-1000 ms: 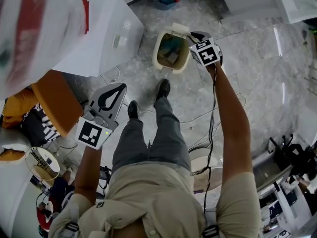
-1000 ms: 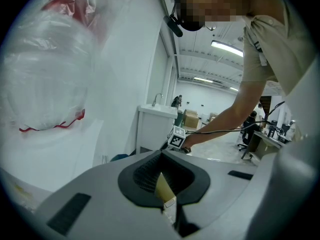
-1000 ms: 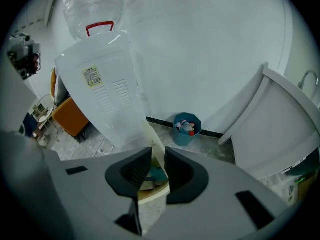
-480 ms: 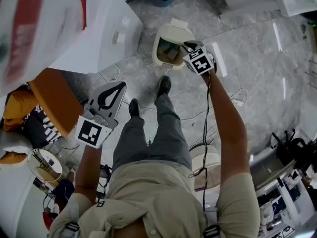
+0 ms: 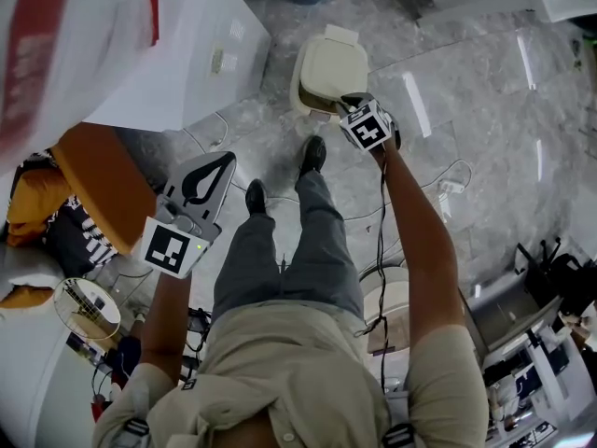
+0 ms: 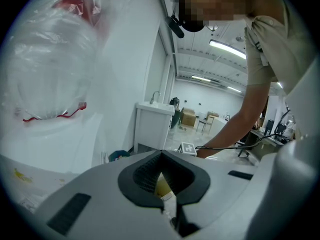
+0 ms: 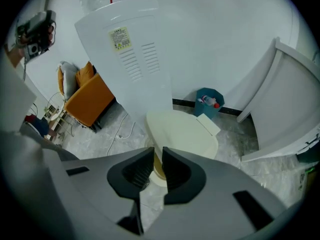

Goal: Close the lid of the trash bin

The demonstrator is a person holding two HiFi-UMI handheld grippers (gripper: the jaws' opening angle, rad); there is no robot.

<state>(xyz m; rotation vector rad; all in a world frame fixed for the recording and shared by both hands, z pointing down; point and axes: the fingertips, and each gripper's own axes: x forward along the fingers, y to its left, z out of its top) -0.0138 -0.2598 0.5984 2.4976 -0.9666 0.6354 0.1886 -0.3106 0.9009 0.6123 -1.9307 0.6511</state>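
On the grey marble floor (image 5: 466, 91), at twelve o'clock from the person's shoes (image 5: 311, 154), stands the cream trash bin (image 5: 300, 96). Its lid (image 5: 331, 63) lies almost flat over the opening, with a thin dark gap showing along the near edge. The right gripper (image 5: 350, 101) points steeply down at the bin's five o'clock corner. Seen in the right gripper view, the right gripper (image 7: 156, 154) has a narrow slit between its jaws, which are closing. Only the bin's front shows through that slit, and whether the pads touch the lid (image 7: 182, 131) cannot be told. The left gripper (image 5: 227, 163) hangs at nine o'clock of the person's legs, well apart from the bin. Its tips meet in the left gripper view (image 6: 161, 156) and it holds nothing. A white cabinet (image 5: 187, 63) stands at the bin's nine o'clock, with an orange chair (image 5: 103, 189) at seven o'clock of it. A small blue bin (image 7: 207, 101) sits at twelve o'clock, beyond the lid.
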